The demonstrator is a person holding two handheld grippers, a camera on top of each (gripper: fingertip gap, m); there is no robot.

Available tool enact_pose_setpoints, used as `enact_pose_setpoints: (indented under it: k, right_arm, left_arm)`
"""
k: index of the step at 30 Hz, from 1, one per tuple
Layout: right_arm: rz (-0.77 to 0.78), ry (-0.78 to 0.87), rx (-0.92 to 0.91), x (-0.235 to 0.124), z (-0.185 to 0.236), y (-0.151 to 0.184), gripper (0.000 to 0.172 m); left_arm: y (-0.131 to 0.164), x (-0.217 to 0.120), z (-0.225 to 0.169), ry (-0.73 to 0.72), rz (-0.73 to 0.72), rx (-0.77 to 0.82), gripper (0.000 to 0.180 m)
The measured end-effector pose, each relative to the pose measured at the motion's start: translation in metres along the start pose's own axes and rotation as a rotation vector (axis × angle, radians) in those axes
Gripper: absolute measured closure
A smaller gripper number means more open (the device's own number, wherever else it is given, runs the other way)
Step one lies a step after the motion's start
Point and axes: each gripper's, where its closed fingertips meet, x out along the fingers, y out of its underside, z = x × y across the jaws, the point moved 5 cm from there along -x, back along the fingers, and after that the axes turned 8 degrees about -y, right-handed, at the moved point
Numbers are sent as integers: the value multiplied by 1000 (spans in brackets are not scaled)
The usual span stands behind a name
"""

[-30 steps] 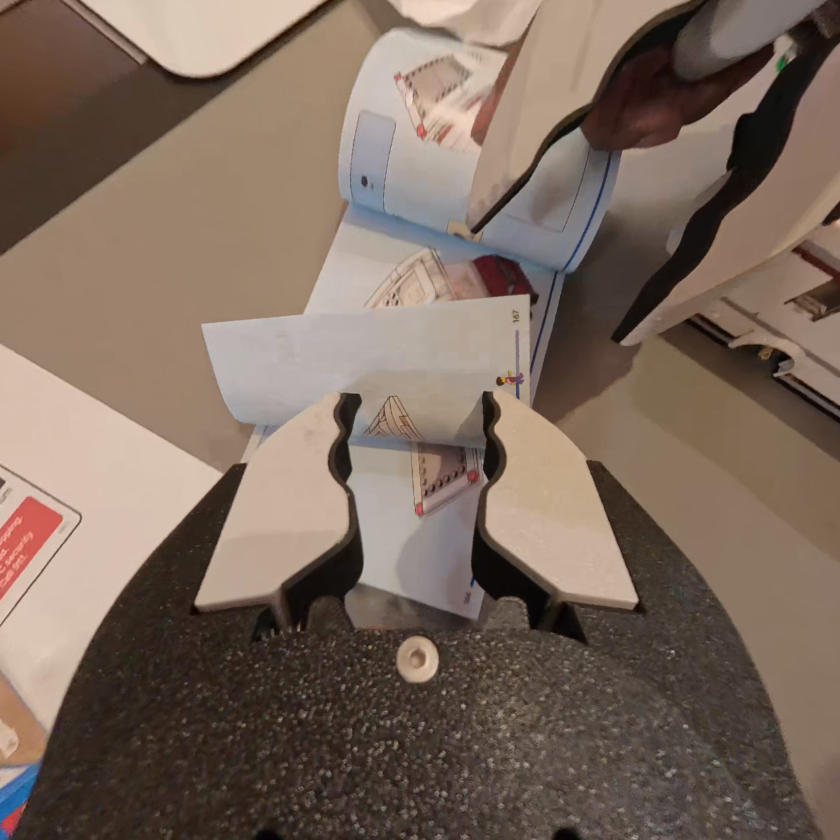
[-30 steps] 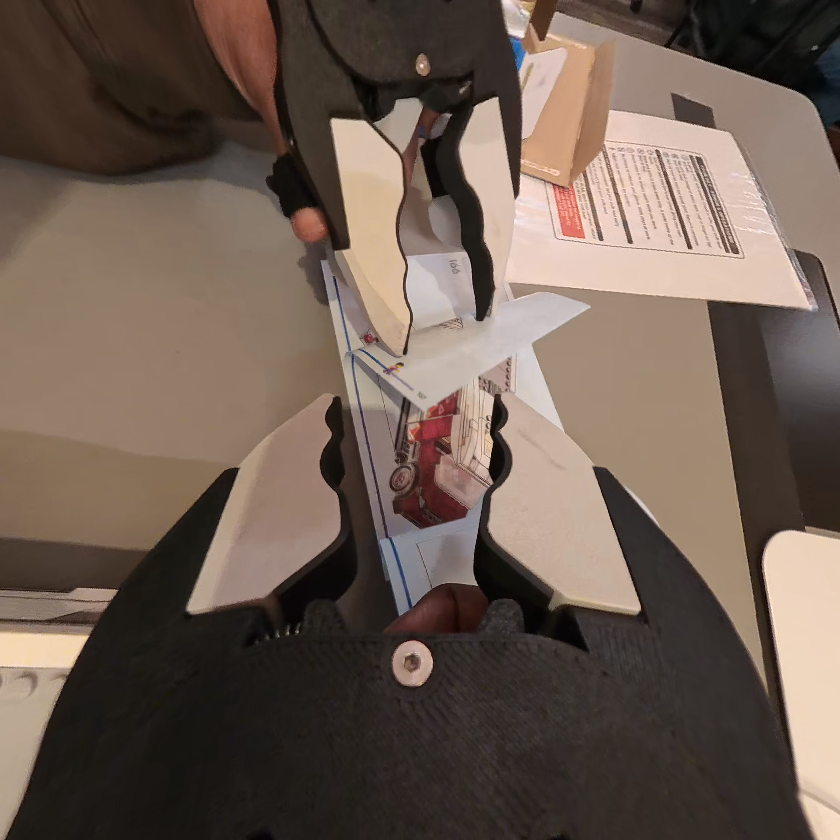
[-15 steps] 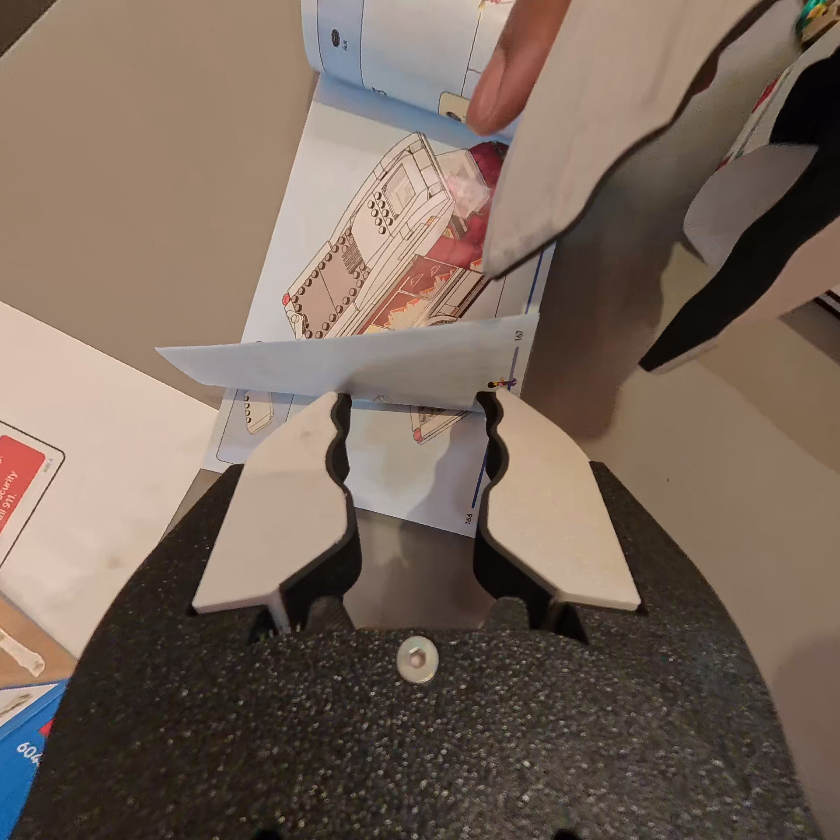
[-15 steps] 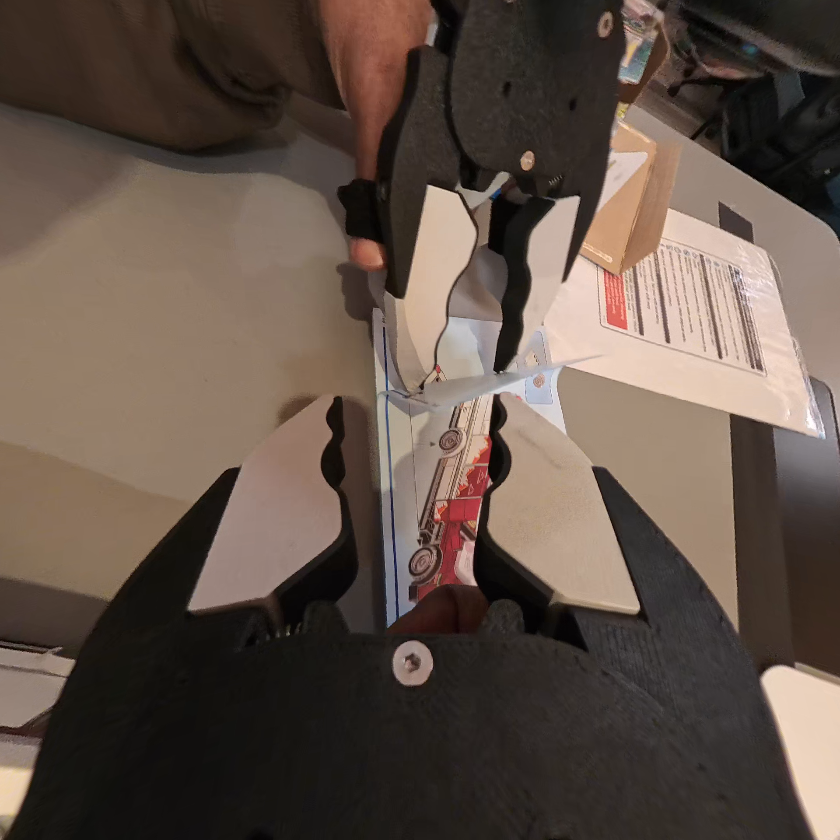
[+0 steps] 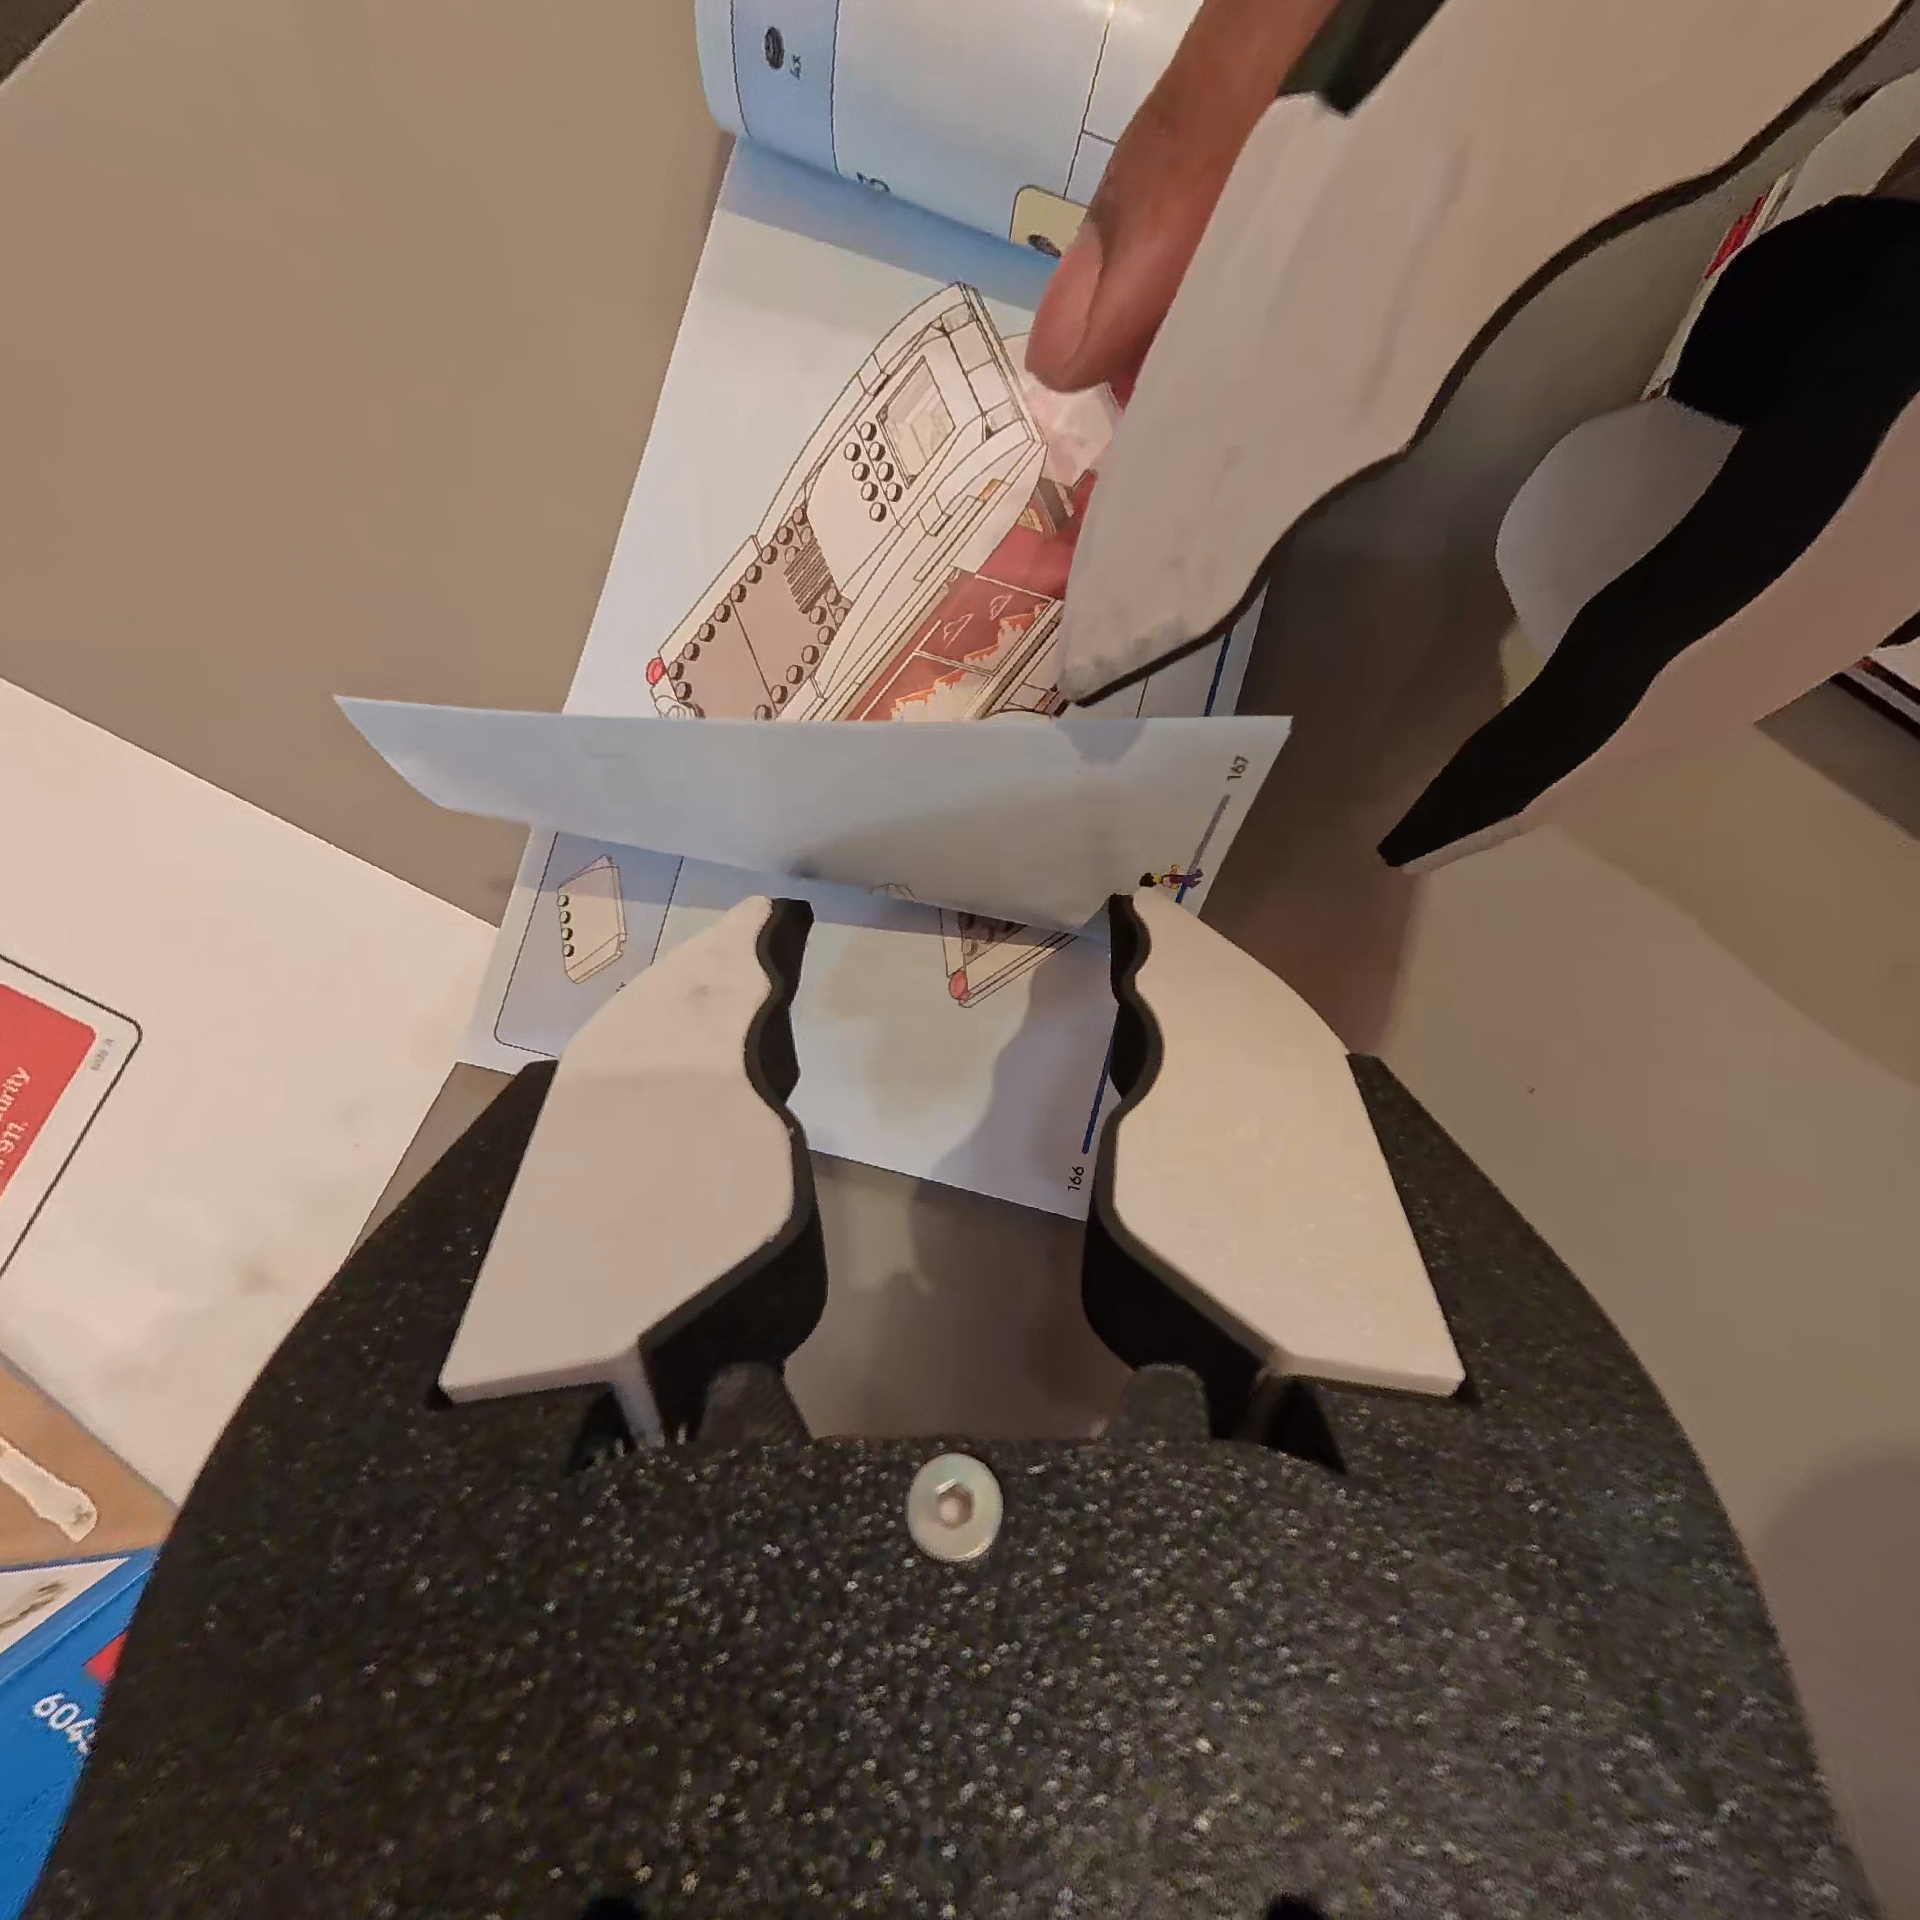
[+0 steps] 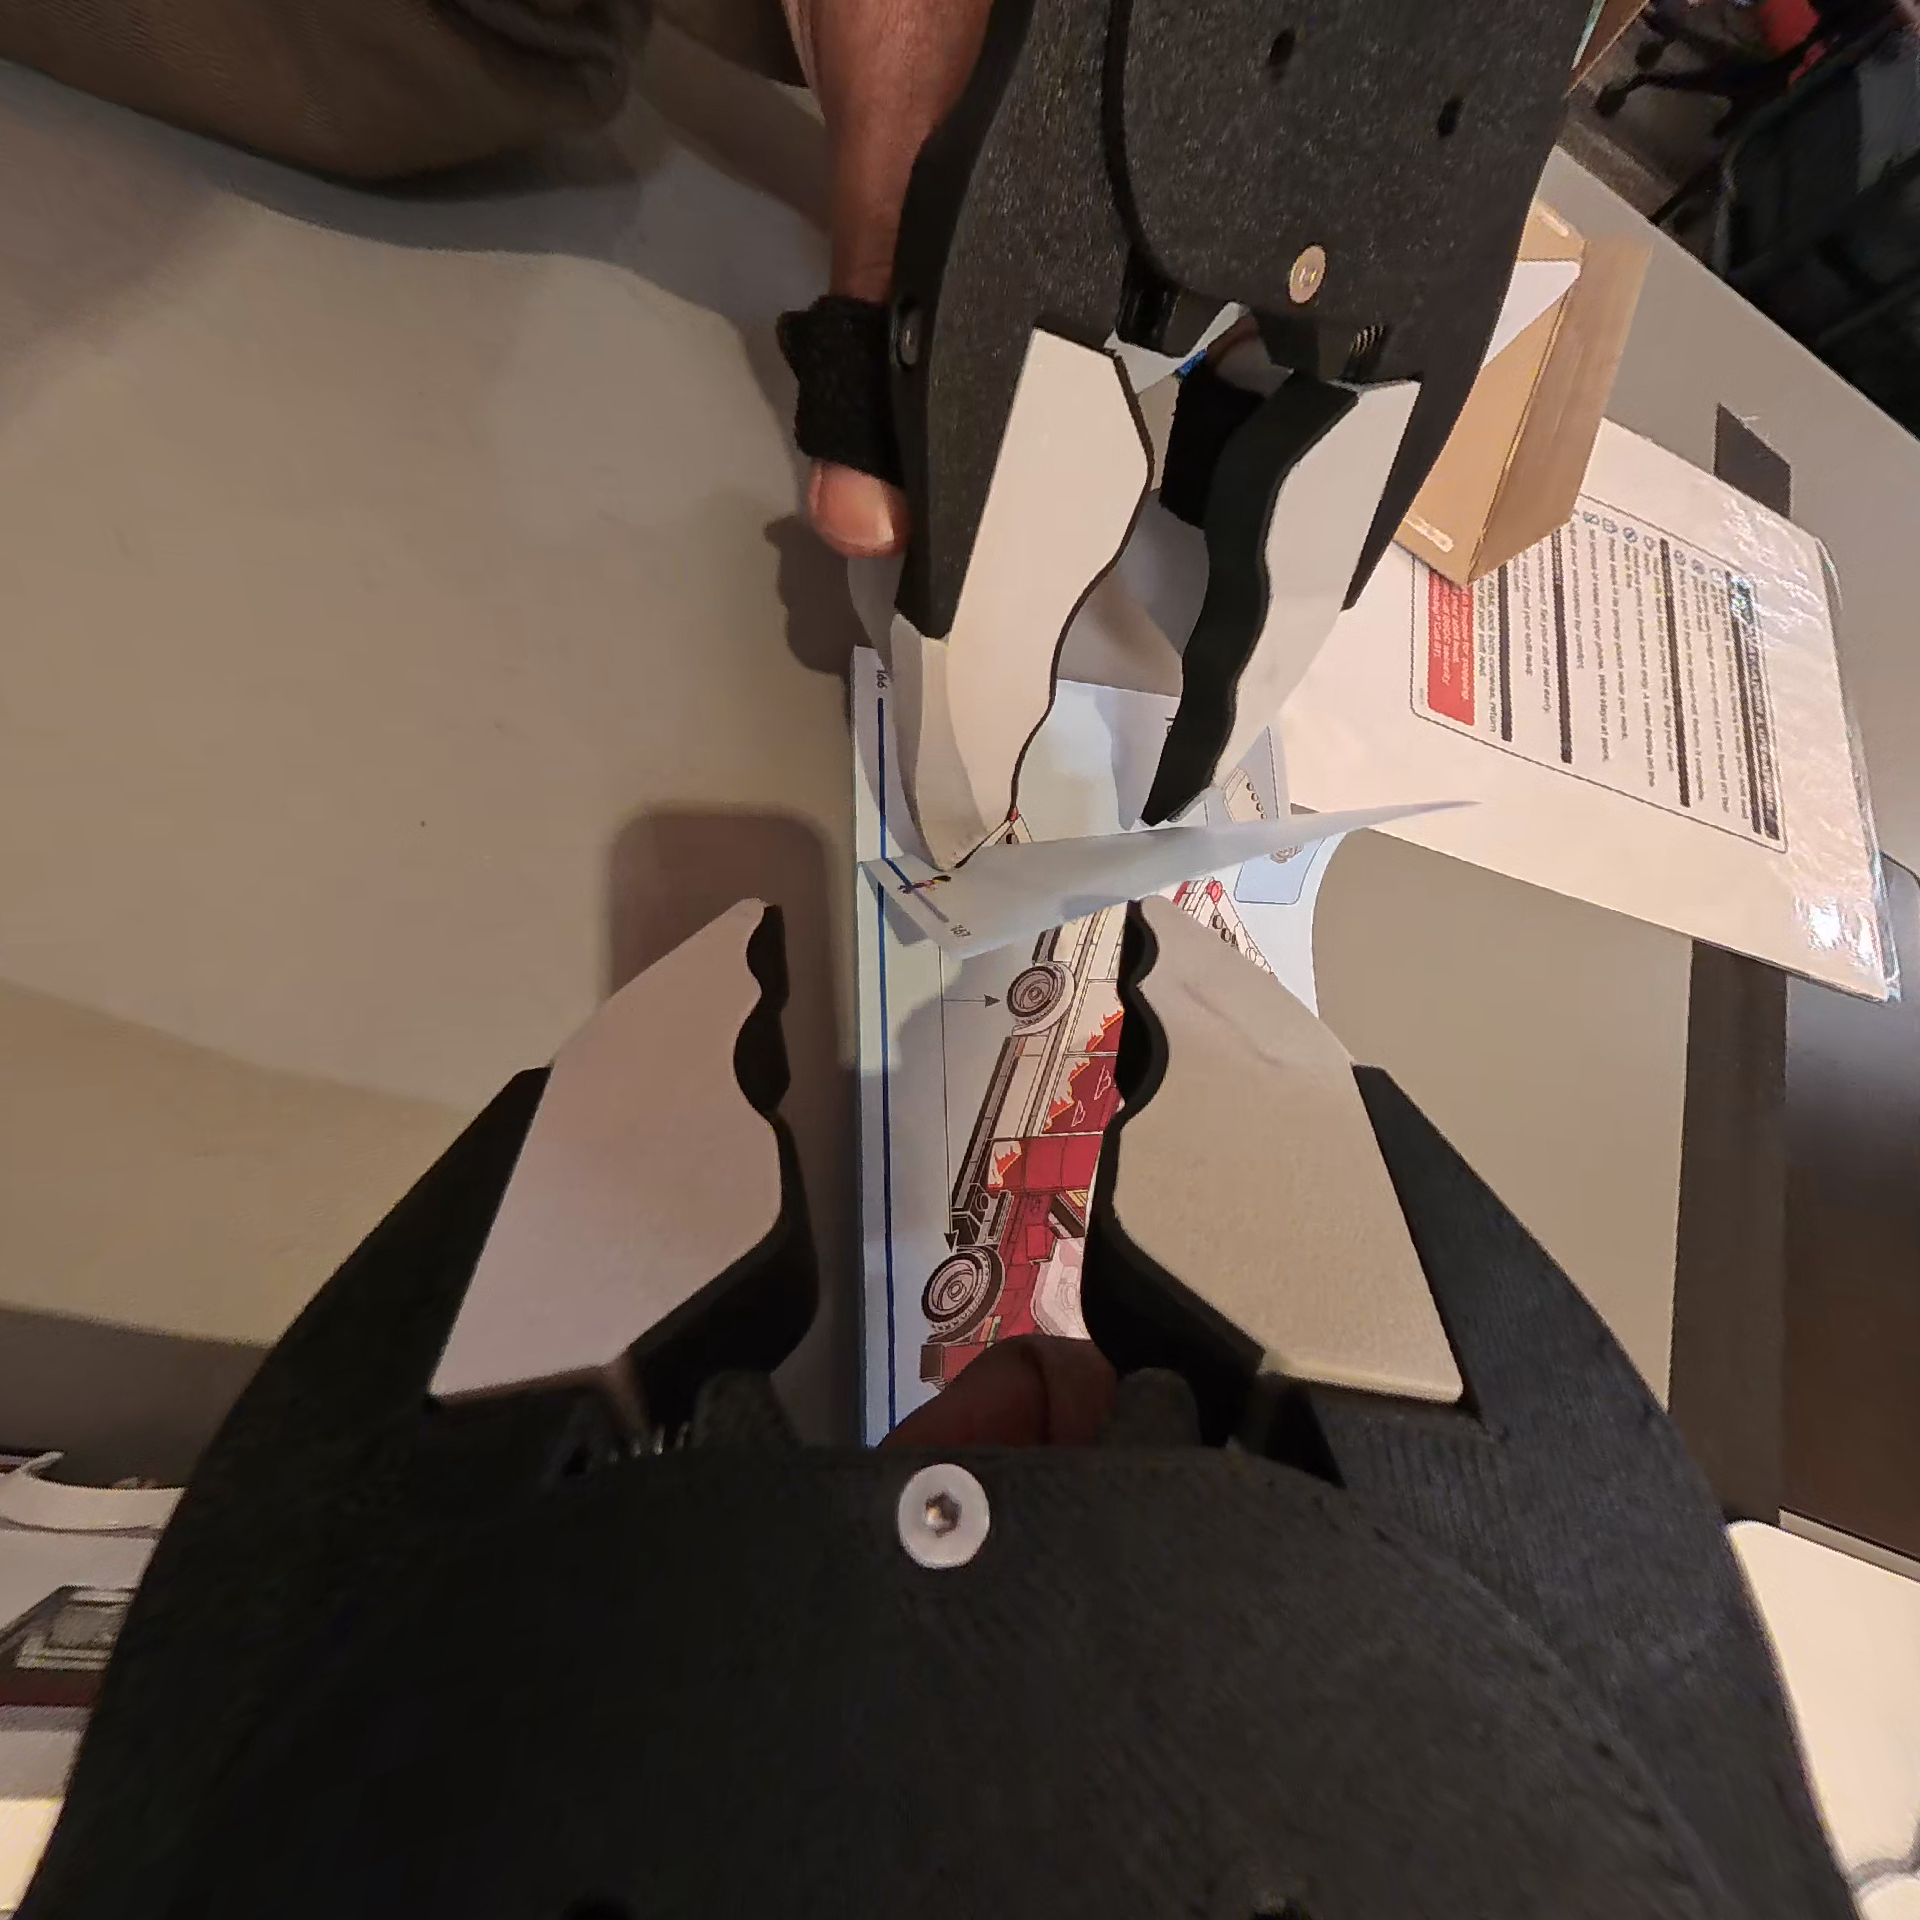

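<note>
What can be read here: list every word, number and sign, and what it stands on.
I do not copy writing out; these things bear it.
Open instruction booklet: corner page number, legible.
Lifted page: corner number, legible.
Laminated sheet: black lines, red block, small.
Blue box: white digits, cut off.

Booklet open on tabletop; loose page raised between facing claws; laminated sheet right, cardboard box behind

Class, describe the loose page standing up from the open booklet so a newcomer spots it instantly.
On the grey table lies an open instruction booklet showing a red-and-white vehicle. Just beyond the left gripper, one pale blue page lifts off it, the only sheet not lying flat.
</note>
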Motion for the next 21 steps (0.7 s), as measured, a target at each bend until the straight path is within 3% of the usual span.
enact_pose_setpoints:
  k: [21]
  right_arm:
    - [49,-11,9,5,1,7,113]
  left_arm:
    - [1,-1,1,2,5,0,122]
